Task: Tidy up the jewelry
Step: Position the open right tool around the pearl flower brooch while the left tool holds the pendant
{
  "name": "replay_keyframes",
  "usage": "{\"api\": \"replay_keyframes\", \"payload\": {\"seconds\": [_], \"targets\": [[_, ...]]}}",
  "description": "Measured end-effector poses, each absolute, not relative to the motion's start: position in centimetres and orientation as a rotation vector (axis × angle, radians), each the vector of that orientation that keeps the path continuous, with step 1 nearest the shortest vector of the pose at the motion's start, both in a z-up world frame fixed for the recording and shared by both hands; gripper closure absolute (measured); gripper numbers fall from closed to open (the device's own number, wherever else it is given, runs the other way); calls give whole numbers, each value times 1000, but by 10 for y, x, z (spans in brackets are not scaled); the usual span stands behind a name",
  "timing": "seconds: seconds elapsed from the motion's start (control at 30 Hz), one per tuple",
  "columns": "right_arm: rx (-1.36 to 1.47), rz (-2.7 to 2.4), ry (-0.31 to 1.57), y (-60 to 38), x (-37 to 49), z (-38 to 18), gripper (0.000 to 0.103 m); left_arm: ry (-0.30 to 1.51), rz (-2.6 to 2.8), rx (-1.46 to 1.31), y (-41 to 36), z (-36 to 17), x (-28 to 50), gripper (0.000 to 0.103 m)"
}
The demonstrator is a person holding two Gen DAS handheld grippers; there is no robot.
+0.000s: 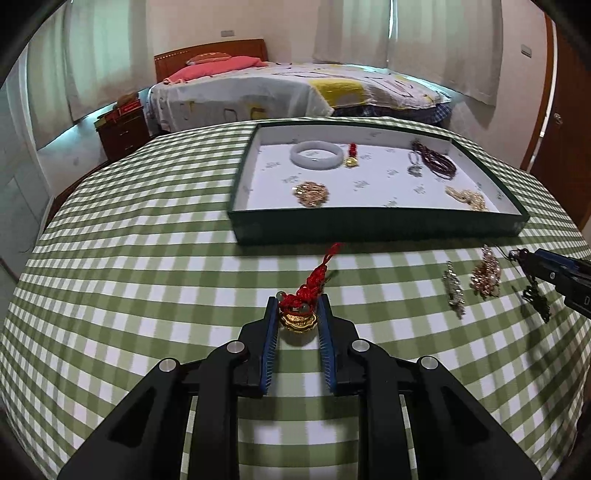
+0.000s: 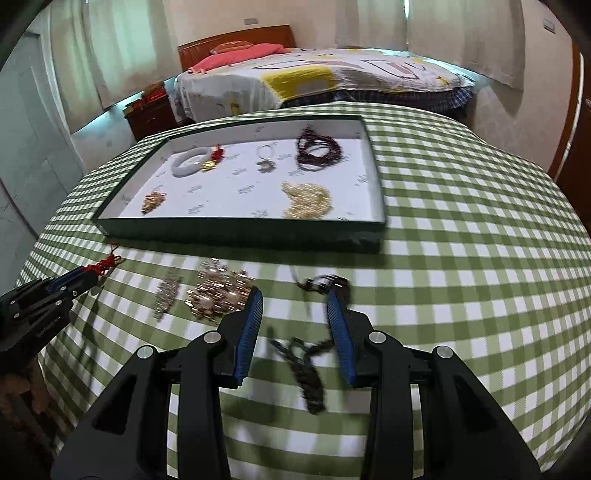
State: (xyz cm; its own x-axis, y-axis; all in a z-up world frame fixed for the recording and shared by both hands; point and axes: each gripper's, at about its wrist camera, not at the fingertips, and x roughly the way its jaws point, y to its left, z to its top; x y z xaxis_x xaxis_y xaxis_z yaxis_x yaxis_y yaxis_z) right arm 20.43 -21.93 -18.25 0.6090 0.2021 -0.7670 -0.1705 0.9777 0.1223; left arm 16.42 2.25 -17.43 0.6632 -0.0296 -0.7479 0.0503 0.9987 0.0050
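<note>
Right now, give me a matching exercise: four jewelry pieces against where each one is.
Things:
1. red knot charm
2. dark tasselled piece
3. pale bangle
4. pearl cluster

Places:
A. lying in the tray
B. loose on the checked cloth
C. between the left gripper fingers
D. hanging at the right gripper

Pairs: 1-C, 2-D, 3-A, 4-B

Soft daylight comes through pale curtains [image 1: 354,33] behind the bed [image 1: 295,92], leaving faint shadows on the table [image 1: 147,258]. Both fisheye views bow strongly, with dark corners. In the right wrist view the dark necklace [image 2: 306,369] is motion-blurred.
</note>
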Motion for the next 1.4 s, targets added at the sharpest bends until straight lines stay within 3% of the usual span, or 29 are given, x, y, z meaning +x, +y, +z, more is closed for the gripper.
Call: {"api": "replay_keyframes", "payload": {"seconds": [0.4,1.0,1.17,1.27,1.4], "targets": [[15,294,919,-181,217,-191,67,843,6,-5,51,-173,169,81],[6,294,934,-175,223,-201,54,853,10,-15,53,-178,171,81],[-3,294,923,-176,221,-203,42,853,8,-15,53,-178,171,81],[-25,286,917,-173,219,-203,43,855,8,-15,53,-178,171,81],[-37,281,911,-175,215,-203,53,855,8,-18,53,-178,171,81]]}}
